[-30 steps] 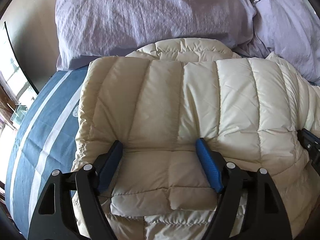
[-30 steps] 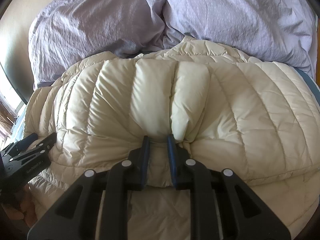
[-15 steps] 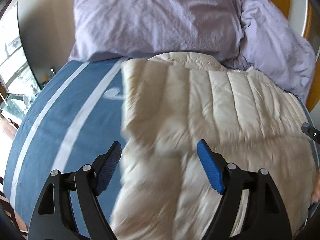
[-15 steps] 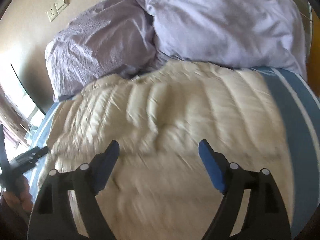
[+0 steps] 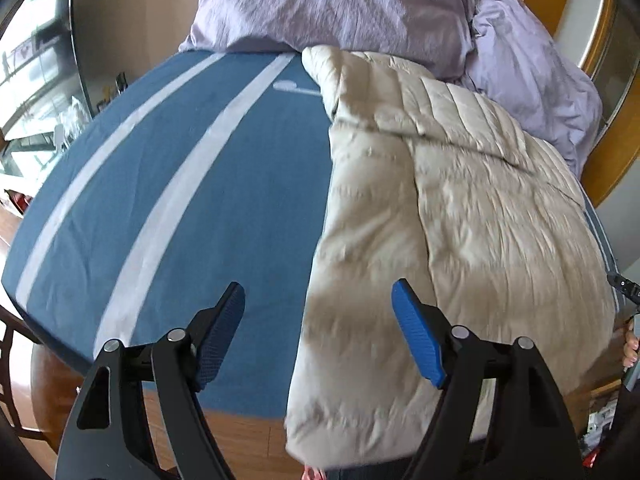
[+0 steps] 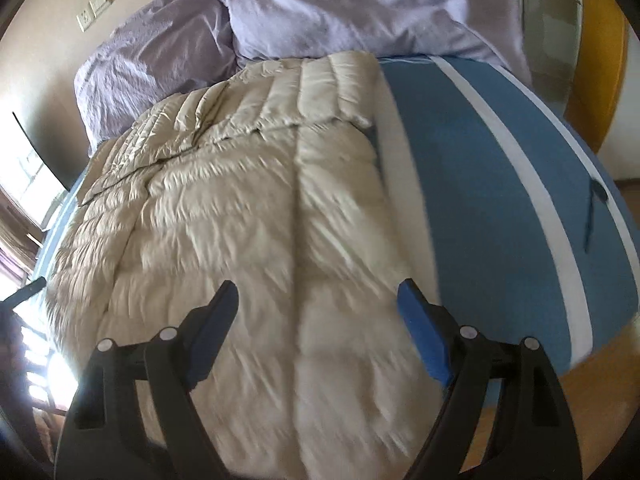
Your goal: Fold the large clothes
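Jacket (image 6: 256, 216) flat on bed (image 5: 168, 184), centre-right of left view. Right hand-held gripper (image 6: 316, 312) just let go, wide open, empty; left hand-held gripper (image 5: 320, 312) closing slightly, nothing gripped. Both pulled back: fold likely done.

One cream puffer jacket (image 5: 460, 208), two lilac pillows (image 6: 352, 8), two grippers (image 5: 318, 332)

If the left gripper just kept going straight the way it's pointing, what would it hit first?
Probably the cream puffer jacket, near its left edge on the blue striped bedspread. The left gripper straddles that edge, closing slightly with nothing held, so it might meet the bedspread instead.
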`<state>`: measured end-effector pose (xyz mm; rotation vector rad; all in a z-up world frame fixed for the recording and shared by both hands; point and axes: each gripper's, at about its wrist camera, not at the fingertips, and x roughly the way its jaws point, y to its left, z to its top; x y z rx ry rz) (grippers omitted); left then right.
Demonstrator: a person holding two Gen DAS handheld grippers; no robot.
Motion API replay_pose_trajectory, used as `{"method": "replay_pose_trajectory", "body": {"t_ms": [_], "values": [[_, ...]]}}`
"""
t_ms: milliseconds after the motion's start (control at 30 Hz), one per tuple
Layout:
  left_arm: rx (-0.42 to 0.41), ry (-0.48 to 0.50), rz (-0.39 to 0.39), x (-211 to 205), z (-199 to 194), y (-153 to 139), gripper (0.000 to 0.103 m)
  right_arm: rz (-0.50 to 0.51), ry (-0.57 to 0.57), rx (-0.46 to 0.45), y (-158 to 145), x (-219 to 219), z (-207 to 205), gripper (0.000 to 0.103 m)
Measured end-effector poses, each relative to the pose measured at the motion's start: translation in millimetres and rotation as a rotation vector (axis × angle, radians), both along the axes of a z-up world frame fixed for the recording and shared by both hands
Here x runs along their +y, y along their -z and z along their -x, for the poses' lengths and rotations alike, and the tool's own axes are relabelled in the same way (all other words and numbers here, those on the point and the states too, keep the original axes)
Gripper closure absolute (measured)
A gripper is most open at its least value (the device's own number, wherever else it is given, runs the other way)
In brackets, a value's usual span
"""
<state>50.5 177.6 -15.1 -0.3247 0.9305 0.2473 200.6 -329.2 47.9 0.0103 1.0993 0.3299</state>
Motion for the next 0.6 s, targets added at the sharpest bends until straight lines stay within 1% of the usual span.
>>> {"method": "replay_pose_trajectory", "body": {"t_ms": [167,200,267,333,367,467,533,600], "values": [[0.007,0.024,0.031,-9,18,13,0.038,-0.001,0.006,0.007,6,-21,21,0.022],[0.001,0.028,0.021,-12,20,13,0.039,0.000,0.003,0.007,7,-24,24,0.023],[-0.007,0.043,0.026,-15,26,13,0.041,0.002,0.000,0.009,9,-27,29,0.026],[-0.016,0.055,0.030,-17,32,14,0.042,-0.008,-0.008,0.017,11,-32,33,0.032],[-0.020,0.060,0.029,-18,35,14,0.043,-0.010,-0.014,0.013,10,-33,34,0.032],[-0.034,0.073,0.031,-21,42,14,0.043,-0.031,-0.043,0.016,10,-37,37,0.036],[-0.039,0.082,0.035,-23,43,14,0.044,-0.065,-0.068,0.023,10,-39,38,0.039],[-0.042,0.093,0.035,-26,43,15,0.046,-0.081,-0.083,0.026,10,-41,38,0.041]]}}
